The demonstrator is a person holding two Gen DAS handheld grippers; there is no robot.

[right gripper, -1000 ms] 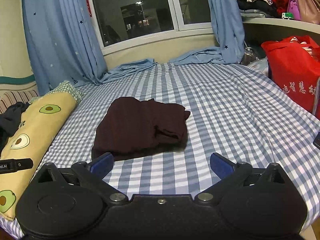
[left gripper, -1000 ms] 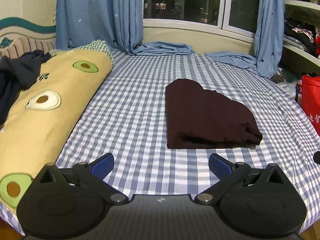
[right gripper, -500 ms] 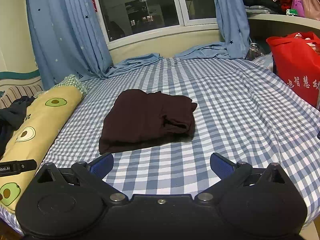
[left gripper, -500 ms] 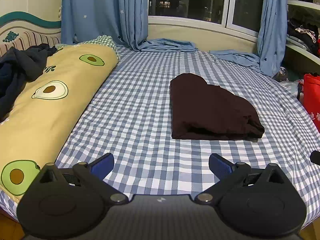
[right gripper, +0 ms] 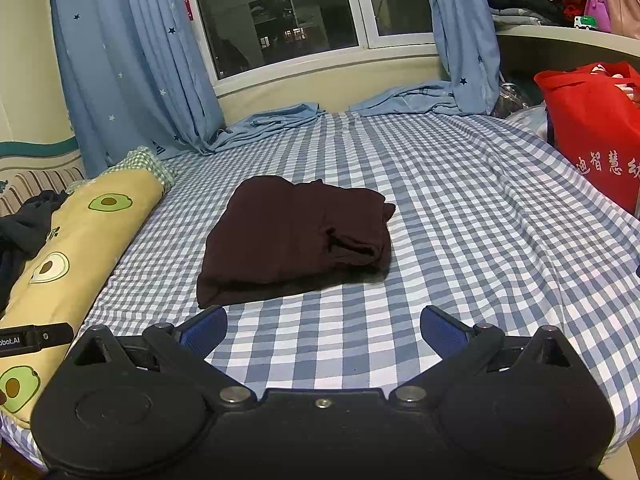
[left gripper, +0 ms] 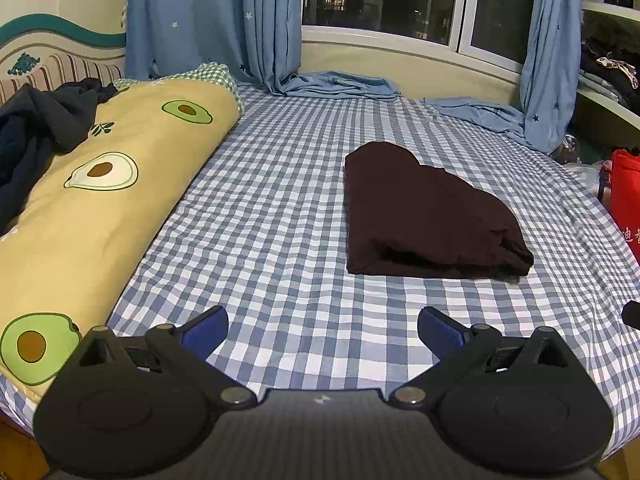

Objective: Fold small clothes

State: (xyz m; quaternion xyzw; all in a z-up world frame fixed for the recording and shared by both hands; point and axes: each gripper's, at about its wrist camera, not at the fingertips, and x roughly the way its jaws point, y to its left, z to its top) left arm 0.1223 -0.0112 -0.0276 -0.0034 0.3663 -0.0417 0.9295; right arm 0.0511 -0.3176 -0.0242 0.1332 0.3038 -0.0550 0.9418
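Because both the left gripper (left gripper: 322, 326) and right gripper (right gripper: 323, 325) hover with jaws wide and empty, a careless regrasp could spring the dark garment's (right gripper: 296, 240) loose right-hand fold open.

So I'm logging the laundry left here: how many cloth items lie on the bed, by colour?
Dark maroon folded garment: 1
Navy garment, heaped on the quilt: 1
Yellow avocado-print quilt: 1
Total: 3
Both the left claw and right claw are open, holding nothing.
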